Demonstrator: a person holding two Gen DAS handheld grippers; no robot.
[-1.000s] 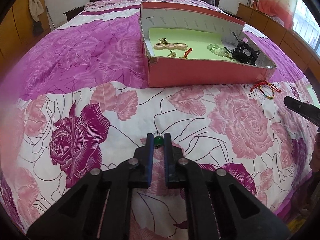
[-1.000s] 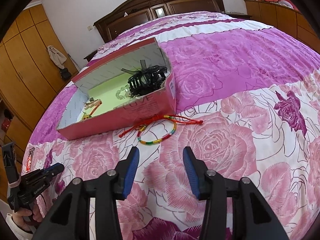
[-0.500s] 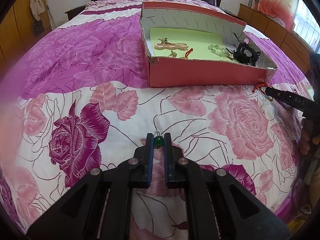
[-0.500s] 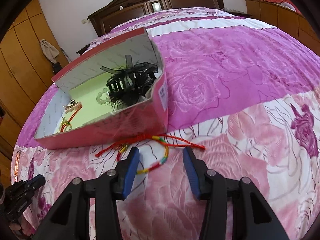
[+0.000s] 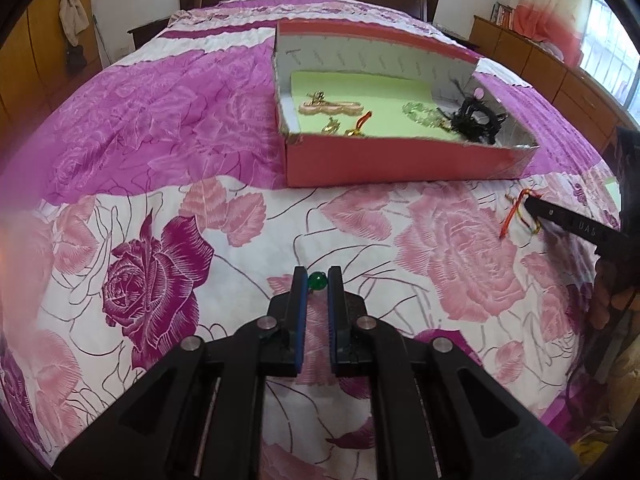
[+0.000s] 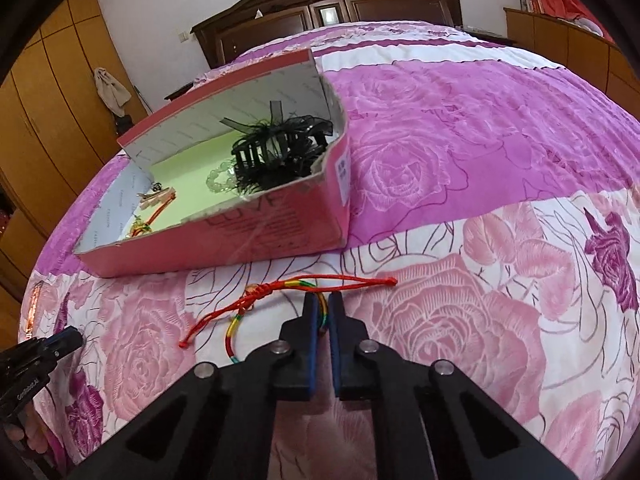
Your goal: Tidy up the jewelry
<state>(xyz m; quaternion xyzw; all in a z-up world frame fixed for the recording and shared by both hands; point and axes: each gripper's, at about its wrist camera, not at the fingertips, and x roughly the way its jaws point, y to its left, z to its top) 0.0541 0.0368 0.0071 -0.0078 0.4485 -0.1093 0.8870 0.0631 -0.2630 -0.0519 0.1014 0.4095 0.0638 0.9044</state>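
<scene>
My left gripper (image 5: 318, 274) hangs over the rose-print bedspread, shut on a small green bead piece (image 5: 318, 282) at its fingertips. My right gripper (image 6: 322, 300) rests on the bed just in front of the red box (image 6: 260, 236). Its jaws are closing tight on the rainbow braid of a red string bracelet (image 6: 232, 332), whose red cords (image 6: 348, 279) trail out to both sides. The left wrist view shows that bracelet (image 5: 516, 208) at the right gripper's tip. The box (image 5: 400, 164) has a green floor.
Inside the box lie a black hair clip (image 6: 280, 148), a clear bead bracelet (image 6: 218, 178), a pink clip (image 5: 332, 108) and small gold pieces (image 5: 332, 126). A dark wooden headboard (image 6: 332, 4) stands behind the bed, with wardrobes on the left and a dresser on the right.
My right gripper has moved forward and down to the string bracelet and shut on its braid. The left gripper has stayed still with the green bead piece.
</scene>
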